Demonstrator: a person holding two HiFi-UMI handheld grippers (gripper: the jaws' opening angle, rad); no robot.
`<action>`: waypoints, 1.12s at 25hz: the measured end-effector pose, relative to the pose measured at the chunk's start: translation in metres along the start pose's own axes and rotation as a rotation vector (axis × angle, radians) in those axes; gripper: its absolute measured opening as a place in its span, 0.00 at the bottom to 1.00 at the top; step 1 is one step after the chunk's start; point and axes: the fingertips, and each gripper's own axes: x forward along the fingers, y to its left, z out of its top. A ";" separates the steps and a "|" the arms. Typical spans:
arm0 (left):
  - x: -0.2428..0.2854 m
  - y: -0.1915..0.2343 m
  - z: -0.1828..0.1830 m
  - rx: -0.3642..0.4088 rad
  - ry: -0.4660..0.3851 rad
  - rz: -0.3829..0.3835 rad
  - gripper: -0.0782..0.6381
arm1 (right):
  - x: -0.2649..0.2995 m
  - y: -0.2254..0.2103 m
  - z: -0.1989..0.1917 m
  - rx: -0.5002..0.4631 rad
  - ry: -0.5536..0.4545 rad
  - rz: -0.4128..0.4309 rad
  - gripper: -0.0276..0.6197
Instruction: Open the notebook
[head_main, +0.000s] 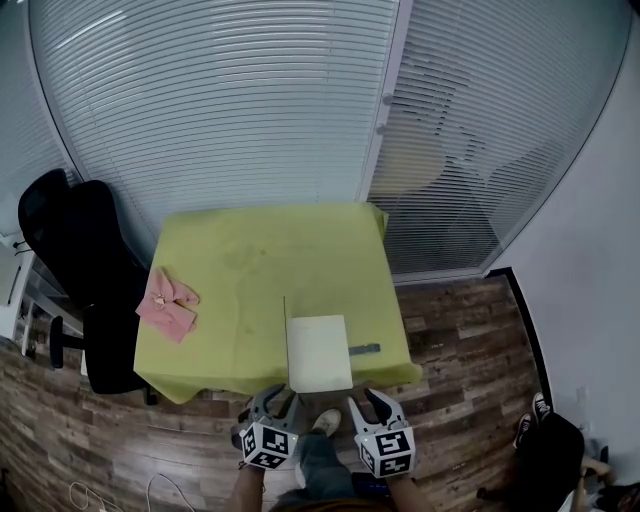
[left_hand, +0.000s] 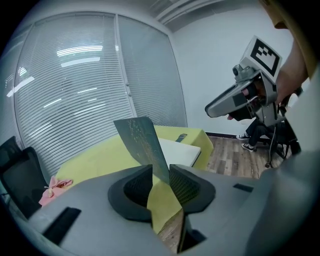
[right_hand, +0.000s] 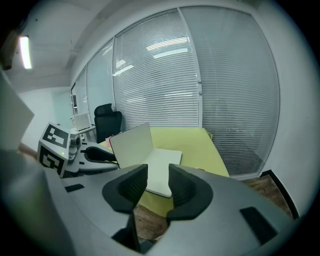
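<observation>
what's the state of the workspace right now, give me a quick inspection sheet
surface: yellow-green tablecloth over the table, mostly bare
job's things: white notebook at the near edge, its cover raised upright
clutter: pink cloth at the left edge; small dark strip right of the notebook
grippers: left gripper jaws apart, the cover between them; right gripper jaws apart, nothing between
cables: white cable on the floor
surroundings: black chair, blinds, wood floor
</observation>
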 end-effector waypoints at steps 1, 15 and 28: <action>0.000 0.001 -0.001 -0.003 0.000 0.003 0.28 | 0.000 0.000 0.000 0.000 0.000 0.001 0.27; -0.003 0.005 -0.007 -0.042 0.001 0.016 0.27 | 0.003 -0.004 -0.006 0.010 0.012 0.008 0.27; -0.007 0.013 -0.021 -0.111 0.018 0.046 0.25 | 0.006 -0.003 -0.009 0.010 0.023 0.022 0.26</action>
